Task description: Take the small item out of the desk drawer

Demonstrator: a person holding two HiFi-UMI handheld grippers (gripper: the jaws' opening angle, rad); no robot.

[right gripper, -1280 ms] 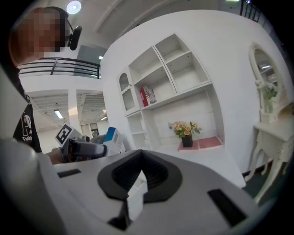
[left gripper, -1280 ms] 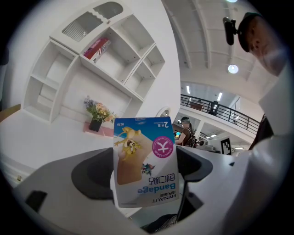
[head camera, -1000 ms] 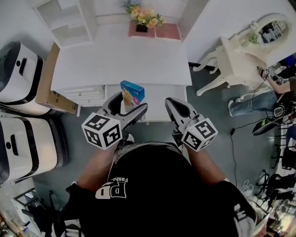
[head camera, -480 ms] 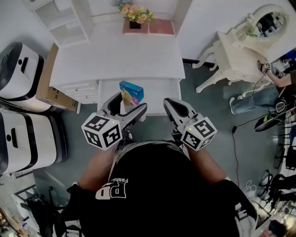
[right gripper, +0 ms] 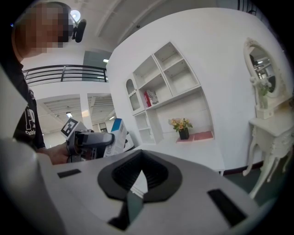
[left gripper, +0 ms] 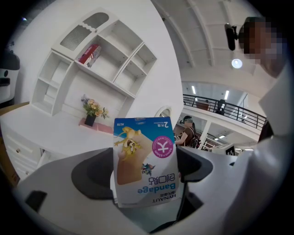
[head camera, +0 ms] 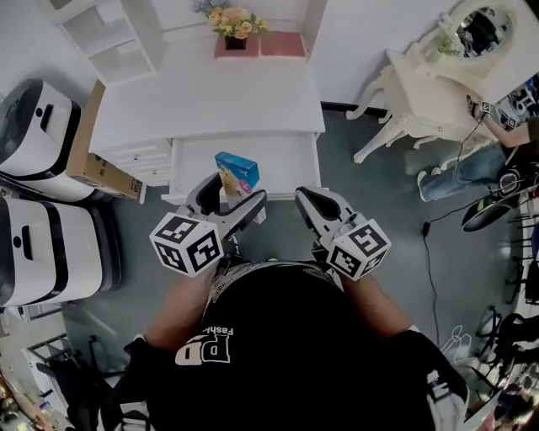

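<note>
A small blue-and-white bandage box (head camera: 237, 172) (left gripper: 144, 160) stands upright between the jaws of my left gripper (head camera: 227, 195) (left gripper: 146, 181), which is shut on it. In the head view the box hangs over the front part of the open white desk drawer (head camera: 282, 160). In the right gripper view the box (right gripper: 117, 133) and the left gripper show at the left. My right gripper (head camera: 305, 200) (right gripper: 137, 176) is beside it on the right, over the drawer's front edge, jaws shut with nothing in them.
The white desk (head camera: 210, 93) carries a flower pot (head camera: 234, 23) on a pink mat and a shelf unit (head camera: 105, 29) at the back. A cardboard box (head camera: 93, 151) and white appliances (head camera: 38, 244) stand left. A white vanity table (head camera: 438, 80) stands right.
The desk and drawer have shifted up and left in the head view. Both grippers, the left still holding the box, now sit nearer the drawer's front edge.
</note>
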